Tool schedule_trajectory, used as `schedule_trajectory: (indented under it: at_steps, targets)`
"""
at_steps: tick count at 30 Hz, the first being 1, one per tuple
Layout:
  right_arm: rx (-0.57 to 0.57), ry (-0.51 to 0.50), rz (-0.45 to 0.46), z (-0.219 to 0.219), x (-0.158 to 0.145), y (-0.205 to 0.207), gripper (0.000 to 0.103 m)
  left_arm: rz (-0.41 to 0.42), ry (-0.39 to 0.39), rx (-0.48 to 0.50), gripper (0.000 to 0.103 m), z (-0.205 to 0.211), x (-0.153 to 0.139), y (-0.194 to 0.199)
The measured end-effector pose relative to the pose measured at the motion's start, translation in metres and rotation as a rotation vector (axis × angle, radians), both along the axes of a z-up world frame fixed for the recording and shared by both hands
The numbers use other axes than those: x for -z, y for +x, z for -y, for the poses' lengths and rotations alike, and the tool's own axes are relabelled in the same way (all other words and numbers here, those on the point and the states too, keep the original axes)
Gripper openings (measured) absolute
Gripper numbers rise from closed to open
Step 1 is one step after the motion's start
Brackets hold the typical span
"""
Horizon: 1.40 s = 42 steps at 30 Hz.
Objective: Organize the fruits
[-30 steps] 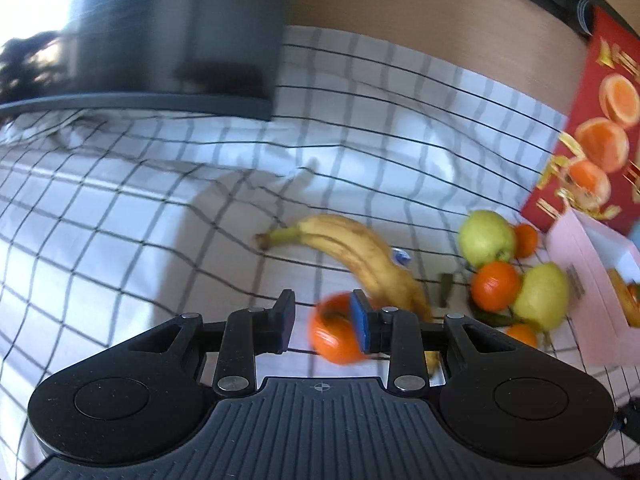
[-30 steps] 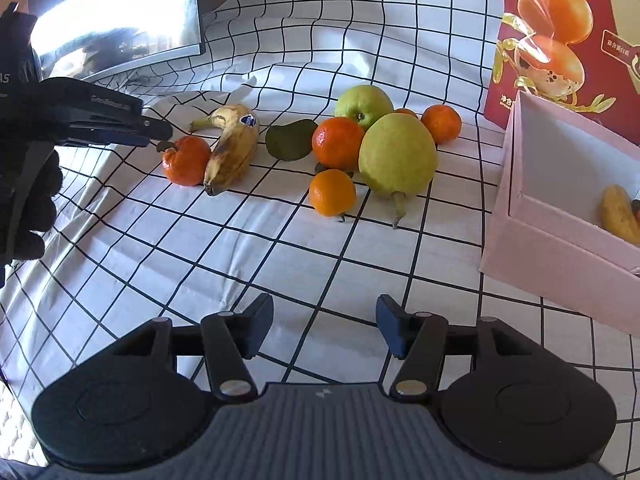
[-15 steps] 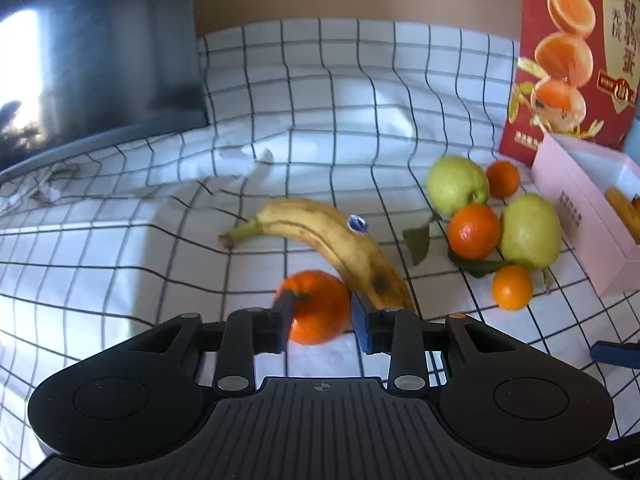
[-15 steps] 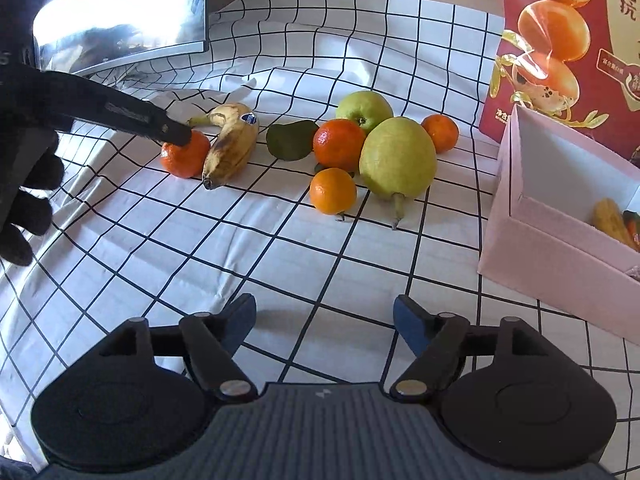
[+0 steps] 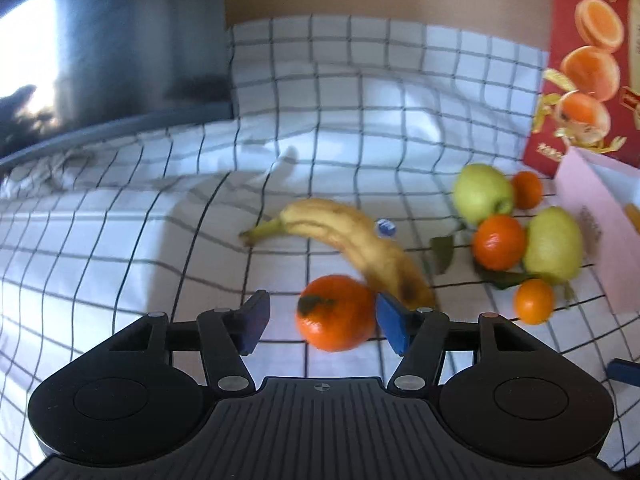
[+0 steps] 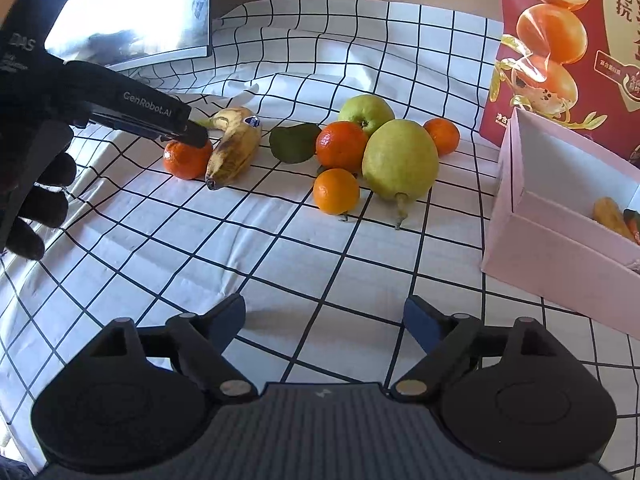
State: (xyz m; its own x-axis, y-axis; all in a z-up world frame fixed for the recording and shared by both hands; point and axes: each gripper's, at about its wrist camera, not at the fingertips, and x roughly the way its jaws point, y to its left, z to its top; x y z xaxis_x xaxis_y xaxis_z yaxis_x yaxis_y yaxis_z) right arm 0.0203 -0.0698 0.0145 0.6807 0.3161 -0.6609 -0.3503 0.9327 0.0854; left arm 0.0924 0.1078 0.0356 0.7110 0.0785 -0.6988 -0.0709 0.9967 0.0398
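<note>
An orange mandarin (image 5: 336, 312) lies on the checked cloth (image 5: 120, 240) against a spotted banana (image 5: 352, 240). My left gripper (image 5: 324, 322) straddles it with jaws opening; the left pad stands clear of it and the right pad sits close beside it. In the right wrist view the left gripper (image 6: 196, 138) hovers over that mandarin (image 6: 186, 160), held by a dark-gloved hand (image 6: 36, 200). My right gripper (image 6: 324, 320) is open over bare cloth, still widening, with nothing between its fingers. Further right lie a green apple (image 6: 366, 112), a pear (image 6: 400, 160) and three mandarins.
A pink box (image 6: 560, 248) at the right holds a banana and another fruit. Behind it stands a red carton (image 6: 560, 40) printed with oranges. A dark screen (image 5: 100, 60) stands at the back left. A green leaf (image 6: 294, 142) lies between banana and fruit pile.
The left jaws have let go of the mandarin, which now rests on the cloth by the banana. The right jaws have spread wider. Neither hand has shifted much.
</note>
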Motion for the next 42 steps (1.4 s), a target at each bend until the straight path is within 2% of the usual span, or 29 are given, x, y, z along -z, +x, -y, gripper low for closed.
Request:
schedule_trajectory:
  at_steps: [4,6,14,16,18,21,23,26,28,30,34,37,42]
  targets:
    - [-0.015,0.003,0.000,-0.001,0.002,0.000,0.098,-0.008,-0.067,0.004,0.068,-0.007,0.005,0.008]
    - [-0.029,0.000,-0.014,-0.004,0.003,0.001,0.103,-0.017,-0.080,-0.009,0.065,-0.009,0.007,0.012]
    - [-0.057,-0.016,-0.042,-0.005,0.002,0.006,0.103,-0.043,-0.145,-0.015,0.067,-0.020,0.014,0.021]
    - [-0.060,-0.017,-0.046,-0.006,0.002,0.007,0.102,-0.043,-0.149,-0.011,0.067,-0.021,0.014,0.020]
    - [-0.058,-0.020,-0.050,-0.006,-0.001,0.008,0.091,-0.047,-0.154,-0.008,0.065,-0.021,0.014,0.020]
    - [-0.073,-0.016,-0.059,-0.006,-0.008,0.017,0.083,-0.044,-0.152,-0.008,0.065,-0.020,0.014,0.020]
    - [-0.066,-0.013,-0.035,-0.006,-0.015,0.022,0.083,-0.046,-0.158,-0.007,0.065,-0.021,0.015,0.020]
    - [-0.067,-0.012,0.012,-0.007,-0.032,0.032,0.083,-0.040,-0.183,0.013,0.054,-0.022,0.013,0.018]
    - [-0.064,-0.014,0.038,-0.009,-0.041,0.040,0.083,-0.041,-0.155,0.023,0.054,-0.020,0.012,0.015]
    - [-0.046,-0.037,0.075,-0.011,-0.049,0.049,0.083,-0.031,-0.141,0.037,0.053,-0.019,0.010,0.009]
    - [0.000,-0.133,0.143,-0.015,-0.055,0.066,0.083,-0.007,-0.183,0.057,0.053,-0.023,0.002,-0.009]
    - [0.023,-0.198,0.168,-0.014,-0.058,0.080,0.083,0.022,-0.175,0.087,0.053,-0.022,-0.011,-0.023]
    - [0.018,-0.145,0.162,-0.007,-0.075,0.101,0.083,0.014,-0.212,0.120,0.053,-0.019,-0.023,-0.045]
